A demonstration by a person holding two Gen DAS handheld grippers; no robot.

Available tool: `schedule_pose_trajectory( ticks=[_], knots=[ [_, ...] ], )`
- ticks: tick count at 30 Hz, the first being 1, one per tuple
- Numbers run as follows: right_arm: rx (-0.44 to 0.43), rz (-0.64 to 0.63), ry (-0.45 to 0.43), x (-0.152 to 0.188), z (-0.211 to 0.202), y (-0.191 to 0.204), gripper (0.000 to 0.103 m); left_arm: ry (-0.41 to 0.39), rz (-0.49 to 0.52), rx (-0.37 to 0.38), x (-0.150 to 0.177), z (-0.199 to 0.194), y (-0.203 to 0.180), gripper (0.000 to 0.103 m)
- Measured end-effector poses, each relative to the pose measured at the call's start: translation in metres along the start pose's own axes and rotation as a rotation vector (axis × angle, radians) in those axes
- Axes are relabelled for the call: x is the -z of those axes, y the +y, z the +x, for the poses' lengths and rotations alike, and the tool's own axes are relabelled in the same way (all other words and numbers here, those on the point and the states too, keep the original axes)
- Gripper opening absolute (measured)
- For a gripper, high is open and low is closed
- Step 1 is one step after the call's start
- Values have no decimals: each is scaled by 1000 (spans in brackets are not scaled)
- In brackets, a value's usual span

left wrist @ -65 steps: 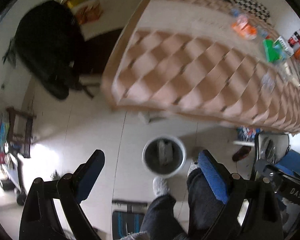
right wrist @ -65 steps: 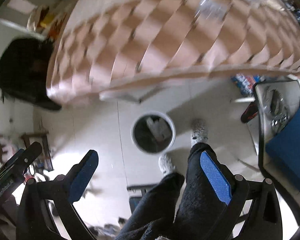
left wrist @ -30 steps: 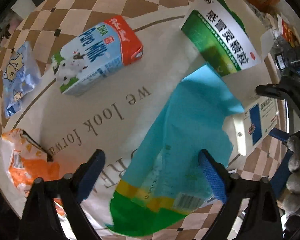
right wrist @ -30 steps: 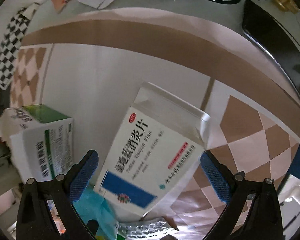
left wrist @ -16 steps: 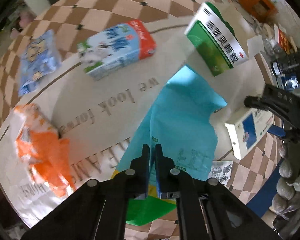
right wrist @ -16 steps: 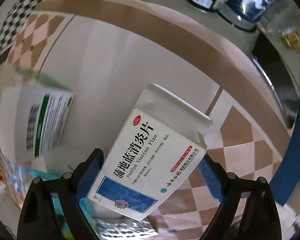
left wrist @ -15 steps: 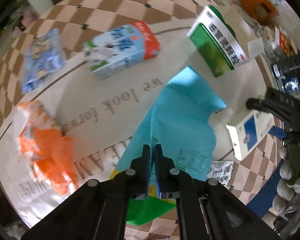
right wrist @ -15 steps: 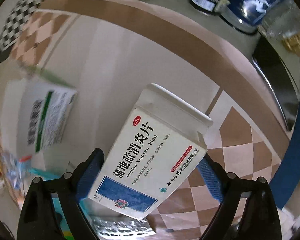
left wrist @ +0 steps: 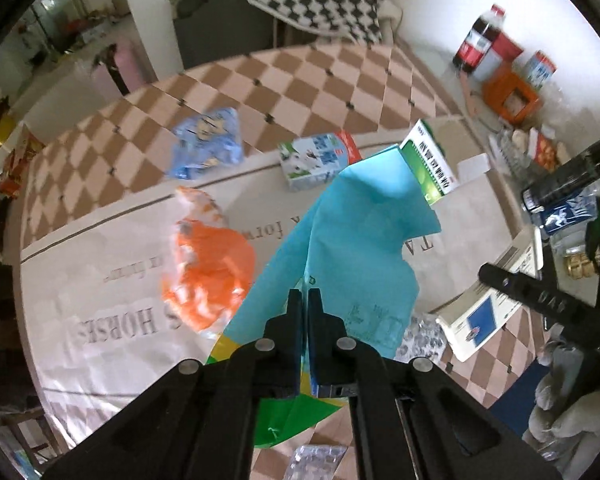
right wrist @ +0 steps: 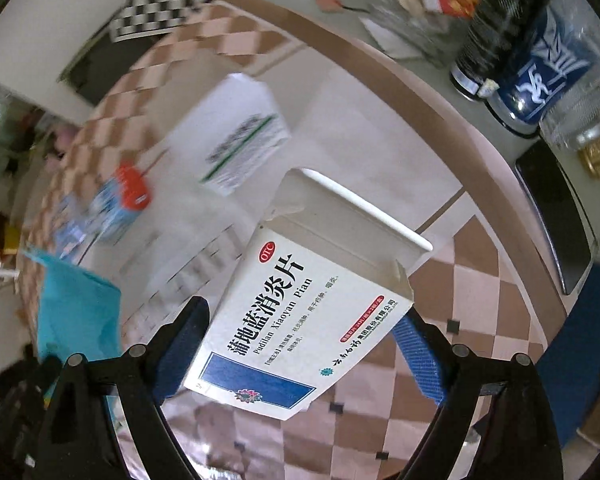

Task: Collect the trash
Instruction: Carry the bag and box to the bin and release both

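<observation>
My left gripper jaws are pinching the teal bag above the checkered worktop; my right gripper jaws are clamping the white medicine box, with jars beyond.

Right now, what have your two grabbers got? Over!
Left gripper shut on teal bag, lifted. Right gripper clamped on white medicine box. Milk carton, orange wrapper left on table. Nothing blocking.

Bright, even daylight; strong fisheye bending and black corners; motion blur smears the right view's left side, centre sharp.
</observation>
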State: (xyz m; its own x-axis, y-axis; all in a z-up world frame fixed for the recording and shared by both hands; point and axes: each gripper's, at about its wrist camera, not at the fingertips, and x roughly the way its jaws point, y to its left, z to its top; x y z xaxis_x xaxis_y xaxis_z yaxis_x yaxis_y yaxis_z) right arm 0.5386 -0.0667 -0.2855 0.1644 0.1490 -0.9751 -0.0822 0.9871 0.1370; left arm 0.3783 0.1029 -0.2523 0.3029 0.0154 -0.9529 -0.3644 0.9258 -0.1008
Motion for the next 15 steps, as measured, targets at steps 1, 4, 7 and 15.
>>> schedule_pose_trajectory(
  ticks=[1, 4, 7, 15],
  knots=[
    [-9, -26, -13, 9, -8, 7, 92, -12, -7, -8, 5, -10, 8, 0],
    [-30, -73, -30, 46, -27, 6, 92, -52, -27, -20, 31, -34, 26, 0],
    [-61, -120, -40, 92, -52, 15, 91, -85, -47, -34, 74, -61, 42, 0],
    [-137, -205, -46, 252, -107, 24, 91, -124, -117, -46, 211, -115, 92, 0]
  ],
)
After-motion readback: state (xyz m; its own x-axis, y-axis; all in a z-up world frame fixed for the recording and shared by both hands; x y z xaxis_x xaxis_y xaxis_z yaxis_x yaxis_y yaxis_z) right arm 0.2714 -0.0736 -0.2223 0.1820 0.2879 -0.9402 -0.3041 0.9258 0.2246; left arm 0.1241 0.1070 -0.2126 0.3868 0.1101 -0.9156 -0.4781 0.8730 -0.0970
